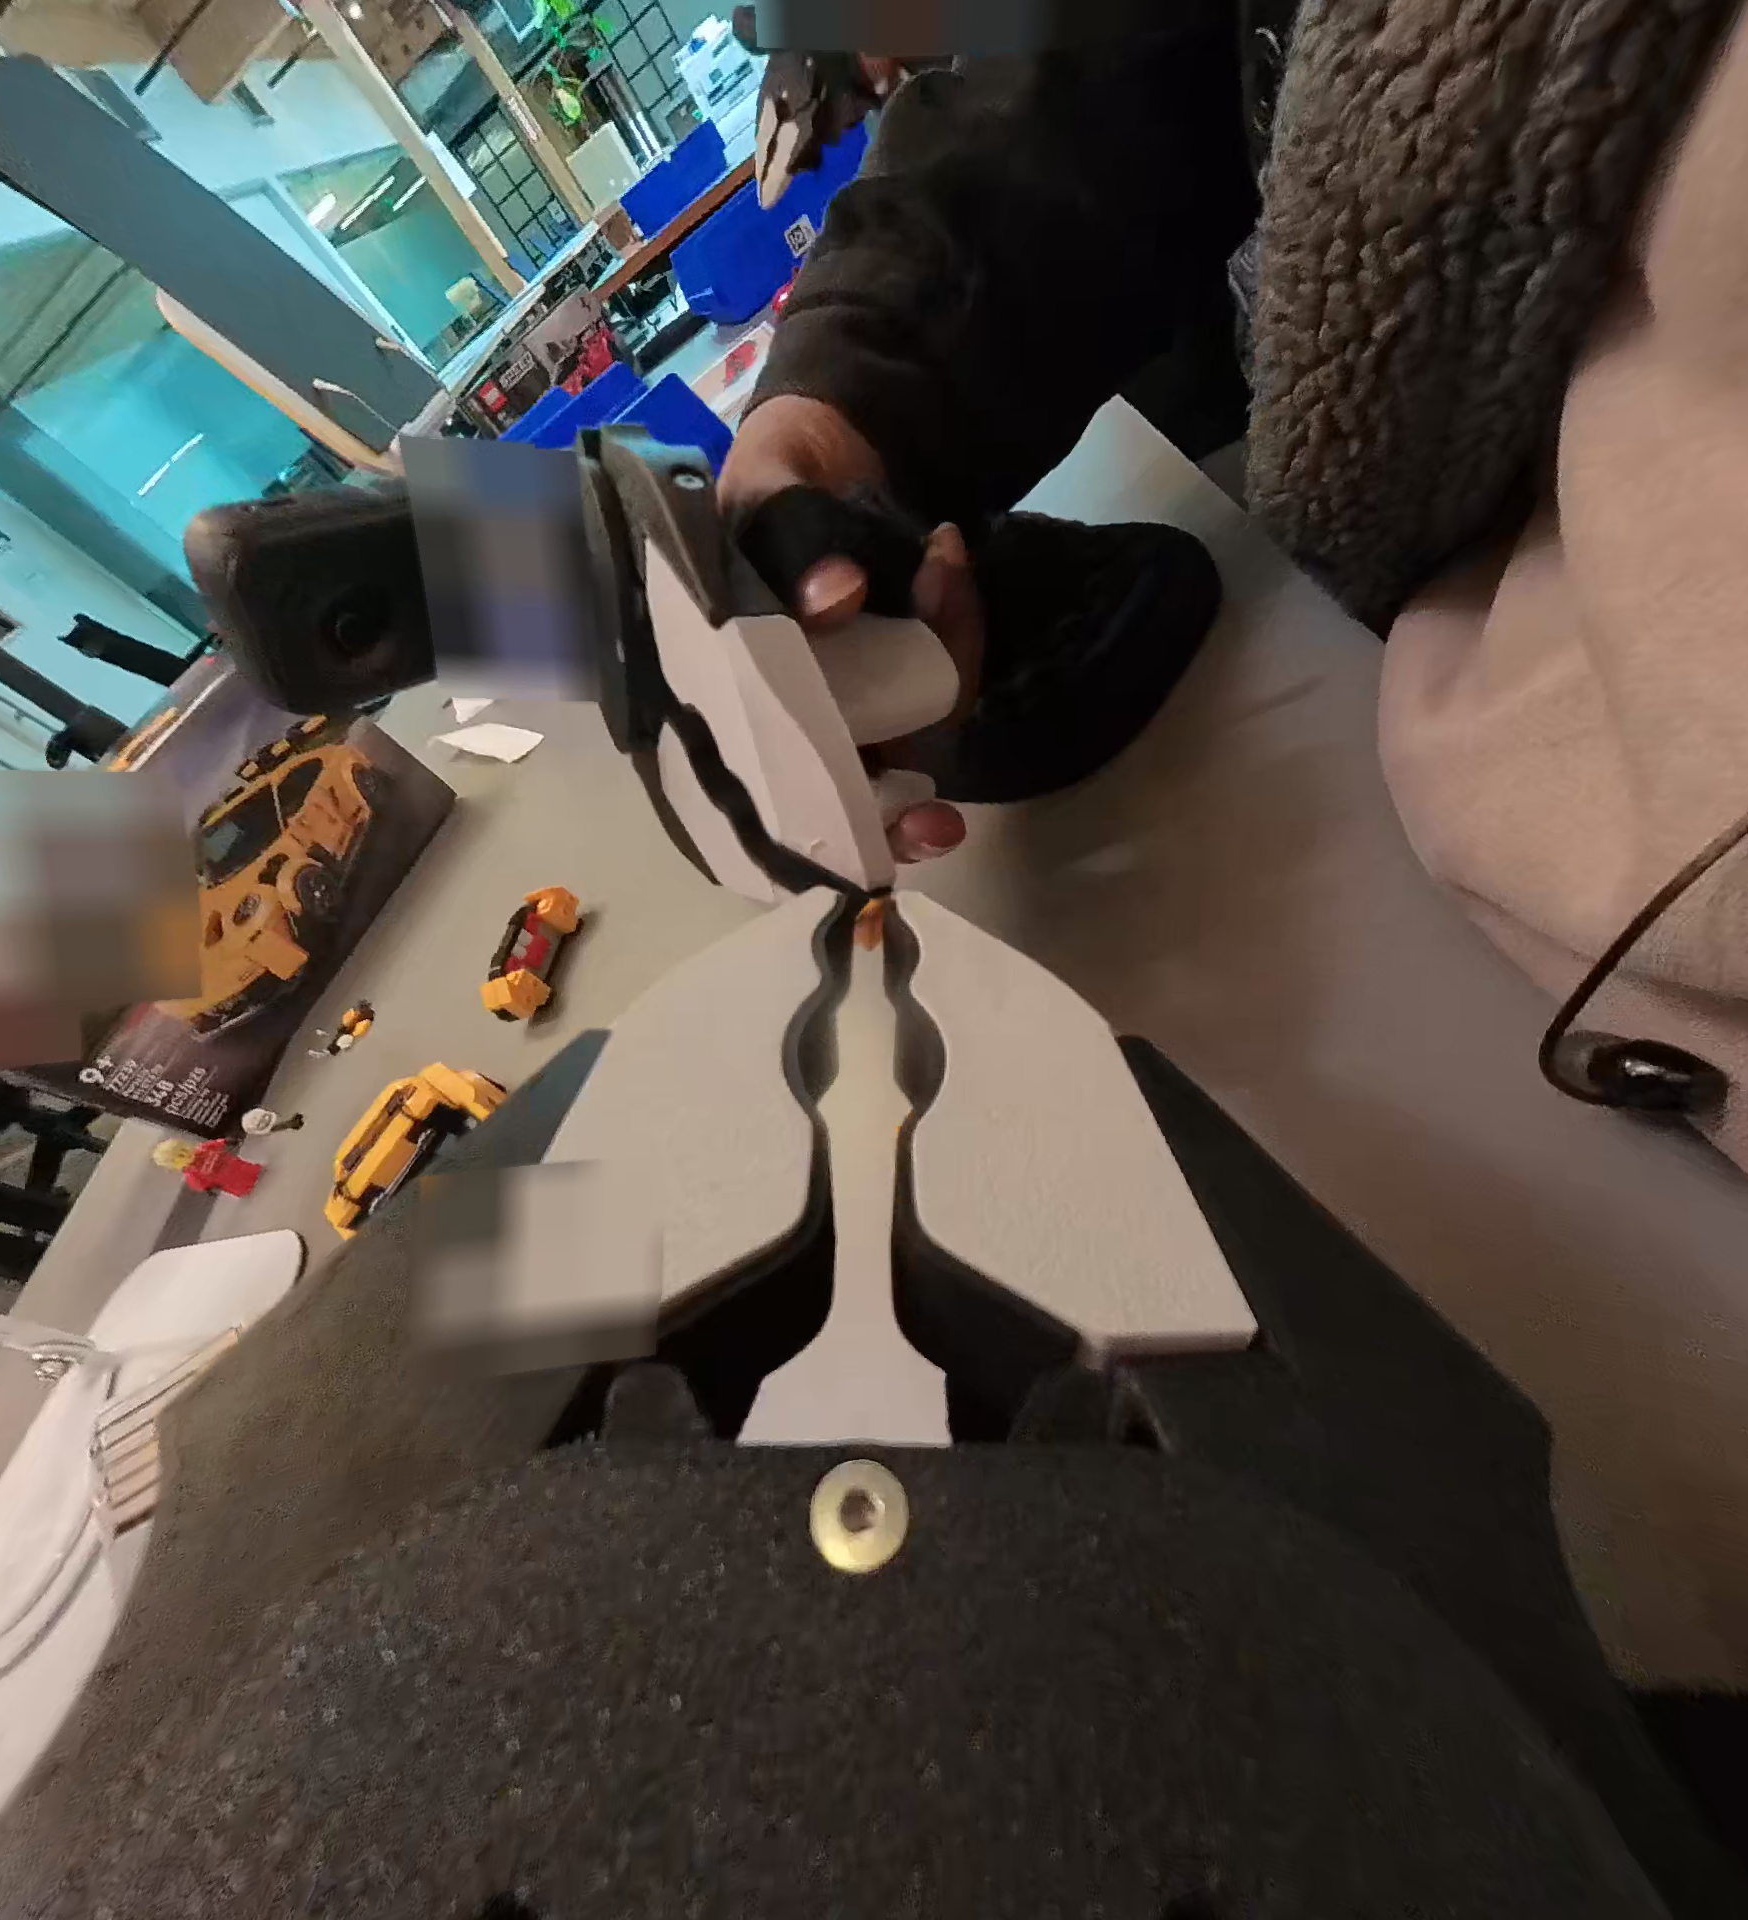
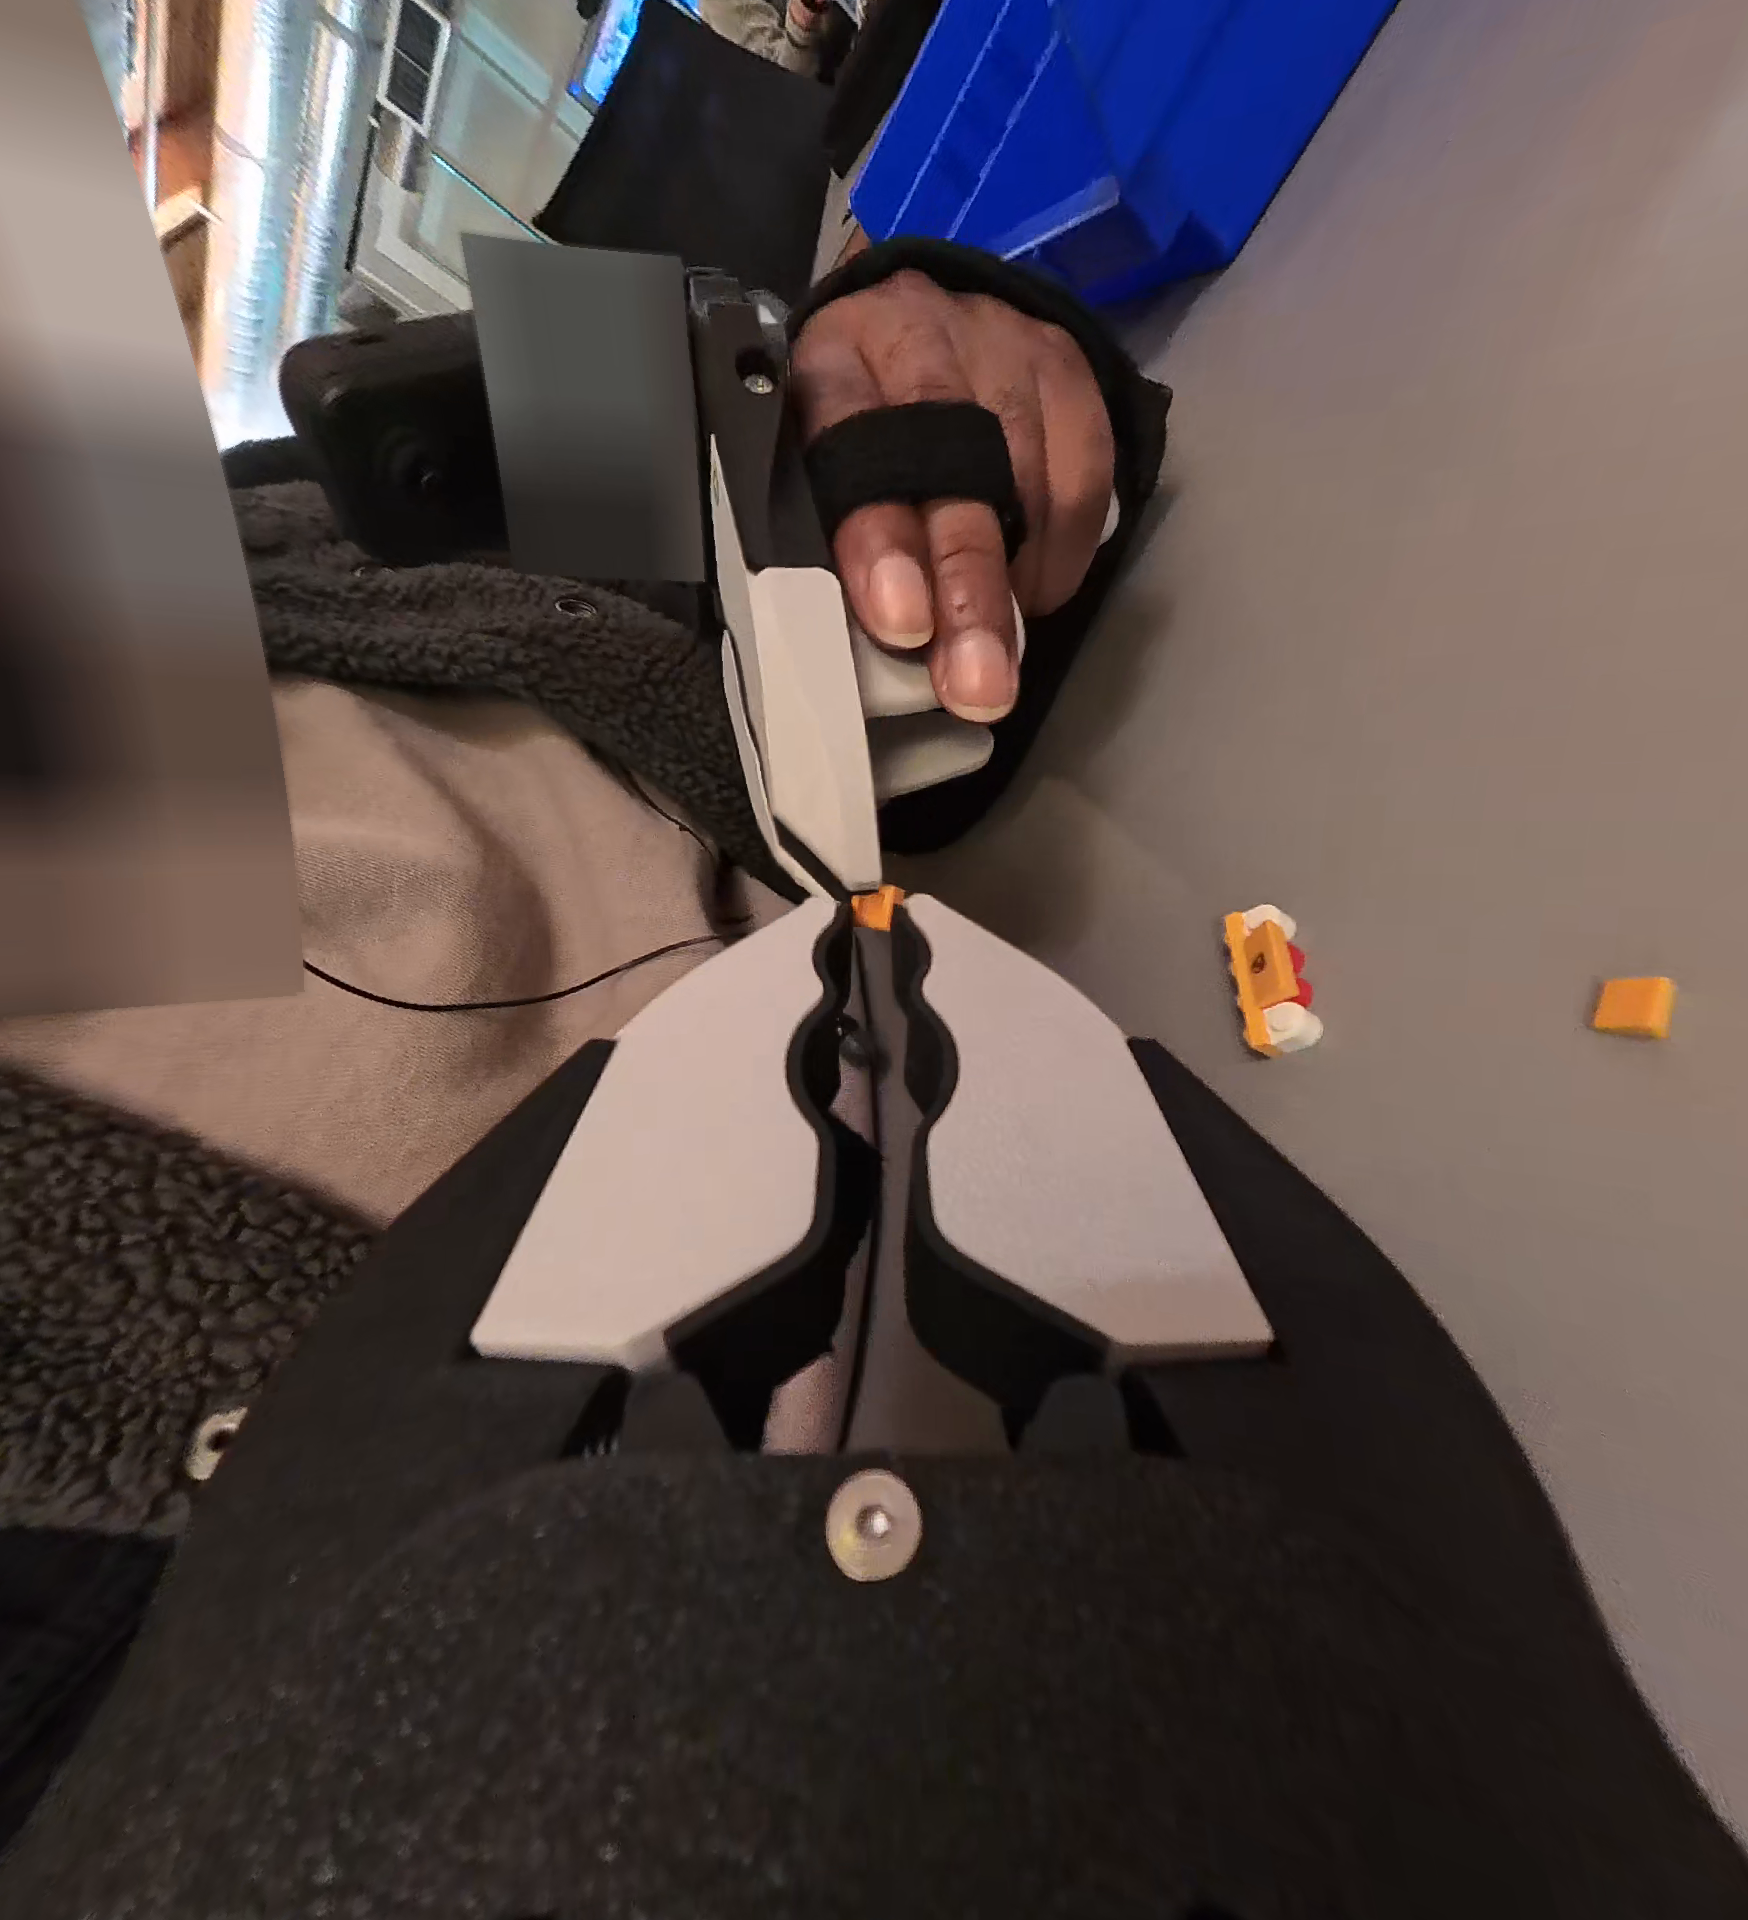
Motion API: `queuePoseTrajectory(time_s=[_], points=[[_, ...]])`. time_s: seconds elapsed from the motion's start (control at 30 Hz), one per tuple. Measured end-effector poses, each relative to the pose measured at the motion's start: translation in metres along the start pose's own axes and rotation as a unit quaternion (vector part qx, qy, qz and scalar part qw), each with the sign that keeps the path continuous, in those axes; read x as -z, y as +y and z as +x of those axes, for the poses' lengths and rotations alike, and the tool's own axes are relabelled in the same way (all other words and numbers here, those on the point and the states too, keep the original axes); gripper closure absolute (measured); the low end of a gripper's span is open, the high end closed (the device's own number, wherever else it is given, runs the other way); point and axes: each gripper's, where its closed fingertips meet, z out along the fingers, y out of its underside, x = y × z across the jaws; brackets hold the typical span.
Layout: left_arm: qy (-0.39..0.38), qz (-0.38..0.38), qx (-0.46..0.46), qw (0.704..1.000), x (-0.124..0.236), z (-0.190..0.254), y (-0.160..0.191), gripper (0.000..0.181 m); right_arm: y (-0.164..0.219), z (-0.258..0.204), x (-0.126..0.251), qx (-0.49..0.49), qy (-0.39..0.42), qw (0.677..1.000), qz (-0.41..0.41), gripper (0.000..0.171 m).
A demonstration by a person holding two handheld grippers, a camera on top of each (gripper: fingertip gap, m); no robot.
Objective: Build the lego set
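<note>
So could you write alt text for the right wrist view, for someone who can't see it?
Two grey-and-black claws meet tip to tip over a grey table, both pinching one small orange lego piece: the right claw in the foreground, the left claw held by a hand coming from above. On the table lie a small orange, white and red lego assembly and a loose orange tile.

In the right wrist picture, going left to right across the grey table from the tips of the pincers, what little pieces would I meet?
The tiny orange piece pinched at the tips of both grippers, then the small orange, white and red assembly lying on the table, then the loose orange tile farthest right.
</note>
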Motion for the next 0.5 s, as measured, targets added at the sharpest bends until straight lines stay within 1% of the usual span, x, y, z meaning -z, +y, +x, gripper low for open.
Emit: queuePoseTrajectory(time_s=[0.07,0.13,0.2,0.23,0.27,0.3,0.37,0.43,0.47,0.5], points=[[0.007,-0.001,0.021,1.0,0.0,0.0,0.001,0.177,0.0,0.001,0.001,-0.006,-0.002,1.0,0.004,0.164],[0.012,0.004,0.063,0.998,0.001,-0.003,0.001,0.178,-0.005,0.001,0.002,-0.011,-0.004,1.0,0.024,0.164],[0.021,0.015,0.153,0.988,0.002,-0.011,0.002,0.178,-0.015,0.003,0.007,0.004,0.009,0.998,0.056,0.164],[0.036,0.025,0.217,0.975,0.004,-0.015,0.002,0.178,-0.022,0.003,0.01,0.025,0.022,0.997,0.075,0.163],[0.057,0.042,0.29,0.954,0.006,-0.019,0.001,0.178,-0.028,0.001,0.014,0.055,0.037,0.994,0.091,0.163],[0.08,0.066,0.366,0.925,0.009,-0.024,-0.002,0.178,-0.033,0.0,0.017,0.095,0.061,0.988,0.102,0.162],[0.125,0.116,0.496,0.851,0.015,-0.034,-0.004,0.178,-0.037,-0.002,0.021,0.197,0.125,0.967,0.1,0.161],[0.155,0.151,0.581,0.784,0.019,-0.041,-0.002,0.179,-0.037,-0.002,0.021,0.287,0.19,0.935,0.081,0.159],[0.171,0.163,0.607,0.759,0.021,-0.042,-0.003,0.179,-0.038,-0.001,0.02,0.322,0.221,0.918,0.074,0.158],[0.179,0.169,0.626,0.74,0.021,-0.043,-0.002,0.179,-0.039,0.001,0.018,0.351,0.248,0.901,0.066,0.158]])
